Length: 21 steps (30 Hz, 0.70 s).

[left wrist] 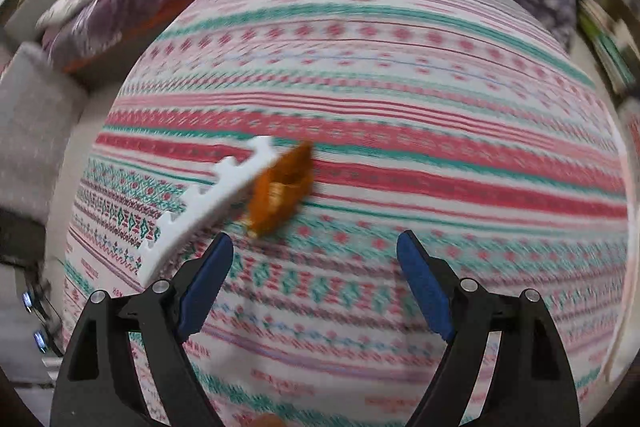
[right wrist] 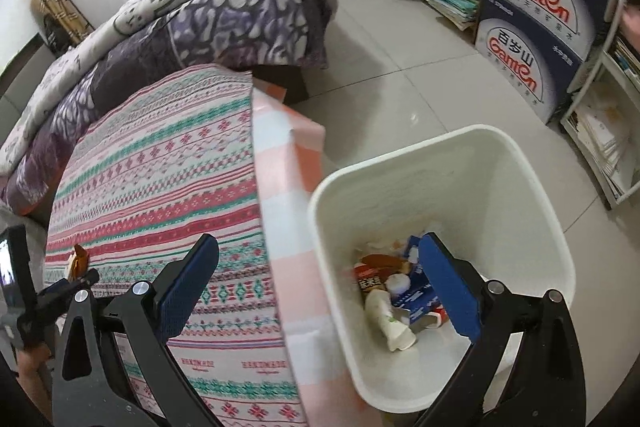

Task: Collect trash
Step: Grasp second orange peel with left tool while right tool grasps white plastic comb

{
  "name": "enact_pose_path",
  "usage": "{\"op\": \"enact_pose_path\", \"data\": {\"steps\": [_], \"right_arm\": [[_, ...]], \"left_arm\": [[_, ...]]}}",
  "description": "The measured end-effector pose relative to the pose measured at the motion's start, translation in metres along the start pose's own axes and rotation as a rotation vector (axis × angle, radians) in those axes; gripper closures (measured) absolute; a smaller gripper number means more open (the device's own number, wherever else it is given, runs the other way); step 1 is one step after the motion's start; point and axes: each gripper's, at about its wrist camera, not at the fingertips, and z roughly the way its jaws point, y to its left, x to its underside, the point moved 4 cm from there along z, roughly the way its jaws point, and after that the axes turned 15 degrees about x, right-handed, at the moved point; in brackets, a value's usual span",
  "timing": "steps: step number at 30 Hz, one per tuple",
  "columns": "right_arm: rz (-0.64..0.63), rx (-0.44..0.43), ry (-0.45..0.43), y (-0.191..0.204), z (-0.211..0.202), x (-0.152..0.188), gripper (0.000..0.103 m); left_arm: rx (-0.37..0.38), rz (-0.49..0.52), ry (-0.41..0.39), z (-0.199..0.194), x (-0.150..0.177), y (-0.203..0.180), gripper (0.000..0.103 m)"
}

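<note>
- Hovering over the patterned cloth, the left gripper (left wrist: 316,247) has its blue-padded jaws spread wide with nothing between them, presumably ready to come down on the next scrap.
- Just ahead of its left finger lies the crumpled orange plastic wrapper (left wrist: 282,187), resting on the red, green and white striped woven cloth (left wrist: 400,115); a white notched plastic strip (left wrist: 208,205) sits right beside it, seemingly touching. Blur makes finer detail hard to call.
- Over on the other side, the right gripper (right wrist: 320,287) is also wide apart and empty, poised above the rim of the white plastic waste bin (right wrist: 440,163) — it looks parked there because the bin is the drop point.
- Inside the bin: a red packet, a blue carton and a white rolled tube (right wrist: 386,319), so several pieces are collected already.
- From this view the orange wrapper shows at the cloth's far left edge, well apart from the bin.
- Beyond, the folded purple and white quilt (right wrist: 224,15) lies on the bed, and dark blue printed cardboard boxes (right wrist: 540,27) stand stacked by the shelves.
</note>
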Motion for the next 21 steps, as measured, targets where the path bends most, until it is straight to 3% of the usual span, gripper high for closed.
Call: {"op": "enact_pose_path", "data": {"steps": [4, 5, 7, 12, 17, 21], "right_arm": [[-0.012, -0.001, 0.003, 0.013, 0.003, 0.001, 0.007], [-0.015, -0.003, 0.005, 0.016, 0.004, 0.002, 0.007], [-0.026, -0.006, 0.006, 0.024, 0.006, 0.003, 0.007], [-0.077, -0.012, 0.008, 0.047, 0.011, 0.009, 0.007], [-0.135, -0.038, 0.037, 0.093, 0.017, 0.023, 0.007], [-0.182, -0.093, 0.071, 0.154, 0.014, 0.042, 0.007]], "left_arm": [[0.034, -0.056, -0.018, 0.013, -0.009, 0.019, 0.039], [0.05, -0.058, -0.032, 0.013, -0.013, 0.021, 0.046], [0.068, -0.039, -0.032, 0.011, -0.017, 0.022, 0.078], [0.142, -0.019, -0.005, 0.005, -0.013, 0.014, 0.081], [0.192, -0.035, -0.12, -0.052, -0.021, 0.031, 0.081], [0.144, -0.092, -0.234, -0.109, -0.025, 0.063, 0.081]]}}
